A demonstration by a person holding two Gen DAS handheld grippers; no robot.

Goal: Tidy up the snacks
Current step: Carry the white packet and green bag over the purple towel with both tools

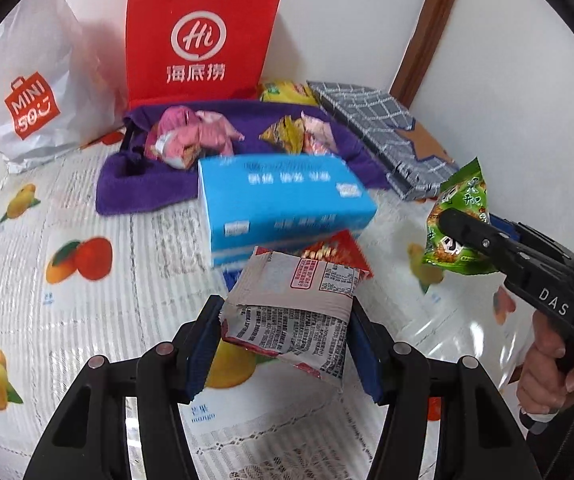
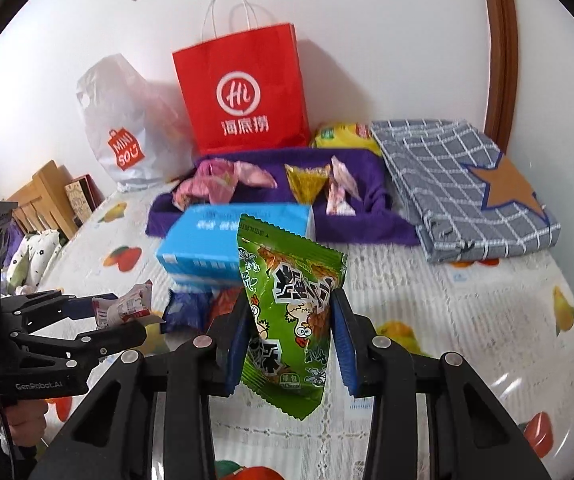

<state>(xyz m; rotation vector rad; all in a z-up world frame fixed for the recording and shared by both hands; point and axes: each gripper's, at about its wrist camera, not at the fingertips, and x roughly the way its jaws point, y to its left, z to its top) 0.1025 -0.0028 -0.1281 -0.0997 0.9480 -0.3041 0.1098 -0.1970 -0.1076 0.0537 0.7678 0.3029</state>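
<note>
My left gripper [image 1: 285, 308] is shut on a silver and red snack packet [image 1: 295, 304], held crumpled above the fruit-print tablecloth [image 1: 87, 320]. The right wrist view shows that left gripper [image 2: 123, 316] and its packet [image 2: 127, 304] at the left. My right gripper [image 2: 290, 300] is shut on a green snack packet [image 2: 287, 312] that stands upright between the blue pads. That green packet [image 1: 459, 216] and the right gripper [image 1: 453, 222] appear at the right of the left wrist view. Pink snack packets [image 2: 223, 180] and yellow ones [image 2: 307, 180] lie on a purple cloth [image 2: 367, 216] behind.
A blue tissue box [image 2: 215, 240] sits mid-table, with a blue packet [image 2: 187, 308] and a red one [image 1: 335, 250] in front of it. A red paper bag [image 2: 247, 92] and a white plastic bag [image 2: 127, 132] stand at the wall. Folded grey checked cloth [image 2: 459, 188] lies right.
</note>
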